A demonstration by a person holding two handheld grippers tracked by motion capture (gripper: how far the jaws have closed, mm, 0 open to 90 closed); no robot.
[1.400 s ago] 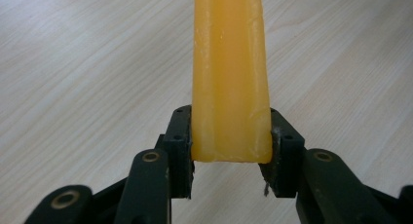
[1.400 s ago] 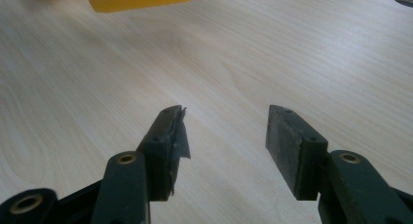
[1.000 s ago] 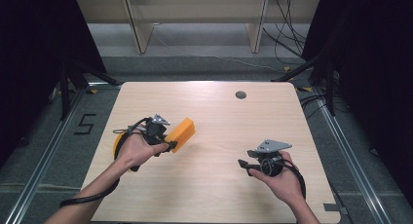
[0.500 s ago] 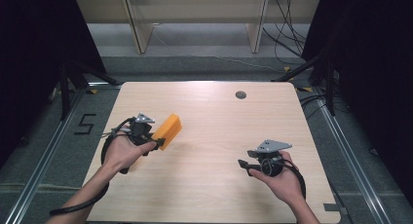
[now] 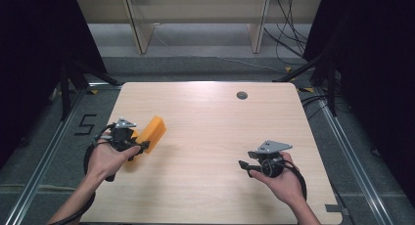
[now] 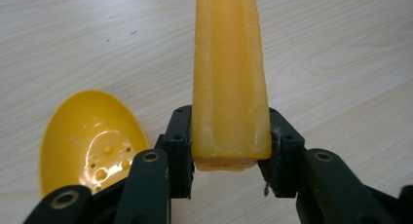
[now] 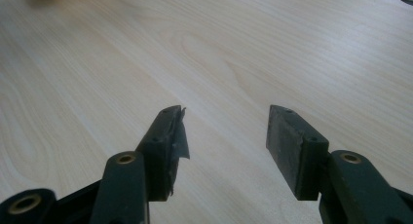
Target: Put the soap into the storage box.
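A long orange-yellow block (image 5: 152, 132) hangs just above the wooden table (image 5: 210, 122) near its left side. My left gripper (image 5: 142, 146) is shut on its near end. In the left gripper view both pads press the sides of the block (image 6: 229, 78), which points away from the camera. A glossy yellow dish (image 6: 87, 146) with small holes lies on the table to the left below the jaws. My right gripper (image 5: 243, 165) rests at the front right, pointing left. Its jaws (image 7: 224, 141) stand open with only bare wood between them.
A small dark round grommet (image 5: 242, 95) sits in the tabletop near the far edge. Wooden shelf legs (image 5: 137, 32) and cables stand behind the table. A painted 5 (image 5: 86, 123) marks the floor at the left. Black curtains flank both sides.
My left hand has carried the block leftward, toward the table's left edge. The right hand has stayed where it was.
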